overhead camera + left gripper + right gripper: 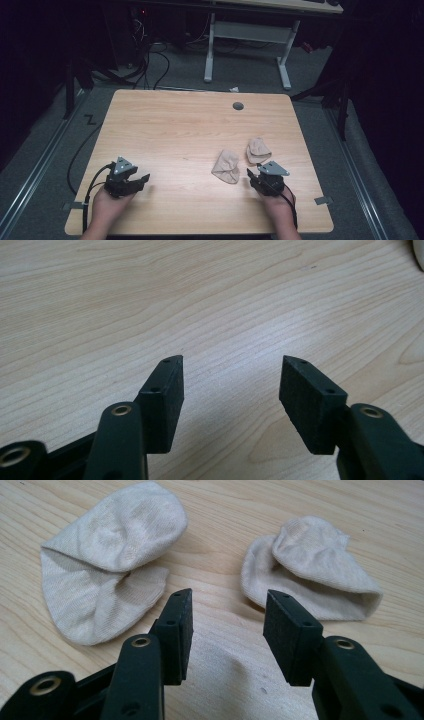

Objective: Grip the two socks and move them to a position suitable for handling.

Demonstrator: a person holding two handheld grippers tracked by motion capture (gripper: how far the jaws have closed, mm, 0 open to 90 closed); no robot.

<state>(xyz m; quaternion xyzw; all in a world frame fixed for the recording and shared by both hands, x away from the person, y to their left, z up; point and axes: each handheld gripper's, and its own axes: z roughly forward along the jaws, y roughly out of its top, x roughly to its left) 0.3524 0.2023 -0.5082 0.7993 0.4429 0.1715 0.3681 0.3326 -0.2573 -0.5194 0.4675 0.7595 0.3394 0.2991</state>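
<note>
Two beige socks on a wooden table (165, 125), both lying just ahead of the right gripper (261, 176) and well apart from the left gripper (136, 176), so plainly the right hand's to reach first. Seen along the right gripper's jaws: the larger sock (107, 555) ahead and to the left, folded over on itself, long axis slanting from near-left to far-right; the smaller sock (312, 570) ahead and to the right, also doubled over, its open edge perhaps facing the gripper, though hard to be sure from the folds. Not touching each other, bare wood between them, and that gap straight in line with the jaws. From above, the same pair at (226, 166) and (258, 150), close off the right gripper's tip. Right jaws spread wide, nothing between the pads, hand low near the table's front edge and pointing forward. Left jaws likewise spread and empty over bare wood, hand resting low near the front-left corner, angled toward the middle
</note>
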